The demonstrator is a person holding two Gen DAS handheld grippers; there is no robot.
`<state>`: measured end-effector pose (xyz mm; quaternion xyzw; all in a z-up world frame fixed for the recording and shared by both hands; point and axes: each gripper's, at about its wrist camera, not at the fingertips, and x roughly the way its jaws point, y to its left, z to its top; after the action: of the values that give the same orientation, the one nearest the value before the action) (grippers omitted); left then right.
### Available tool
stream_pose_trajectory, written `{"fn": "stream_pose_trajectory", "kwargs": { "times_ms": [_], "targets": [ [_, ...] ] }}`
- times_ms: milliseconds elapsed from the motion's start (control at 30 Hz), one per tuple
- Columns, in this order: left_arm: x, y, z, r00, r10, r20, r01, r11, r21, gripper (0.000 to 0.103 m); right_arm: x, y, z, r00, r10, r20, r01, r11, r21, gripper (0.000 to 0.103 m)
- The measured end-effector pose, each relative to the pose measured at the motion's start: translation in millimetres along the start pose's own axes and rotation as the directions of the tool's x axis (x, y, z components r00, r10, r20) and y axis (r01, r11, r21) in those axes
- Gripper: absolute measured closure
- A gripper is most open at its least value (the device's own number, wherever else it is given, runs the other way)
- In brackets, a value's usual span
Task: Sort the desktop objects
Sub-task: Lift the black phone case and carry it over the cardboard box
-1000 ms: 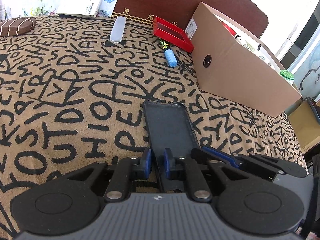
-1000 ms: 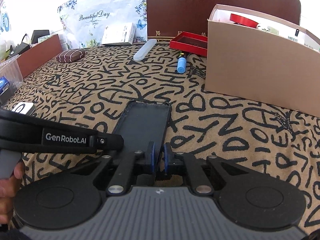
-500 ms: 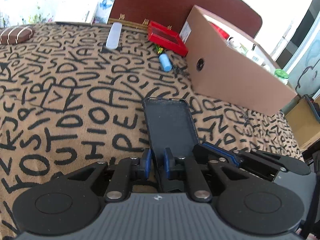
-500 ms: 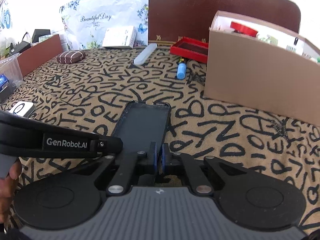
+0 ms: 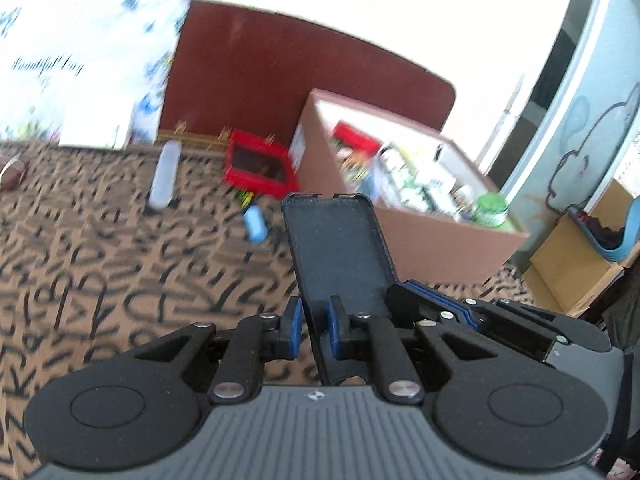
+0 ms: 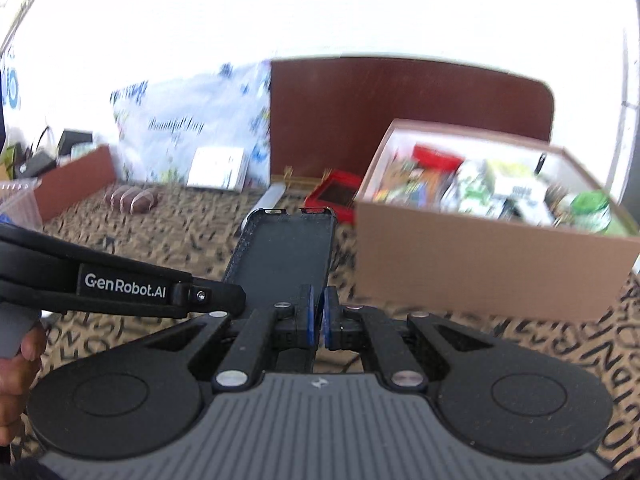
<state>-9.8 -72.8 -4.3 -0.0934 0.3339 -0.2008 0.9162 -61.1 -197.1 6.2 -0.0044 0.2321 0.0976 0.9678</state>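
Observation:
A black phone case [image 5: 336,248] hangs in the air above the lettered cloth, its open side up and its far end toward the cardboard box [image 5: 420,240]. My left gripper [image 5: 314,330] is shut on the case's near end. My right gripper [image 6: 316,316] is shut on the same near end of the phone case [image 6: 284,252], beside the left one. The left gripper's arm [image 6: 140,288] crosses the right wrist view from the left. The box [image 6: 480,272] is open-topped and holds several packets and a green-lidded jar [image 6: 592,210].
On the lettered cloth [image 5: 80,272] lie a red tray [image 5: 256,164], a blue marker [image 5: 256,226] and a white oblong case [image 5: 164,172]. A brown striped pouch [image 6: 134,200] lies far left. A dark headboard [image 6: 400,112] stands behind. A hand [image 6: 16,360] shows at lower left.
Both grippers rose together and lifted the phone case off the cloth, so the box's inside now shows. The right gripper's jaws closed tighter on the case's end.

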Motion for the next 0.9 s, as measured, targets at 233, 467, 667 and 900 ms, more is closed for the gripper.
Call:
{"fn": "stream_pose_trajectory", "kwargs": {
  "times_ms": [233,467,667,900],
  "targets": [
    [11.2,-29.4,42.4,0.996,-0.056,0.065,0.052,0.997,0.06,0.09,-4.0,-30.9,35.3,0.994,-0.061,0.091,0.059,0.998,0.022,0.101],
    [37.8,-45.3,75.2,0.993,-0.093,0.072,0.086,0.992,0.087,0.09,14.4,-62.0,62.5,0.985,-0.113,0.127,0.109,0.993,0.039,0.101],
    [74.7,-48.3,94.8,0.995,-0.089,0.032,0.086,0.992,0.096,0.09,48.9,-89.8,75.5,0.988,-0.128,0.086,0.123,0.99,0.063,0.101],
    [123.1,-39.6,112.2,0.995,-0.079,-0.053,0.083,0.994,0.067,0.091,101.8,-120.2,80.9,0.994,-0.095,-0.046,0.1,0.989,0.106,0.101]
  ]
}}
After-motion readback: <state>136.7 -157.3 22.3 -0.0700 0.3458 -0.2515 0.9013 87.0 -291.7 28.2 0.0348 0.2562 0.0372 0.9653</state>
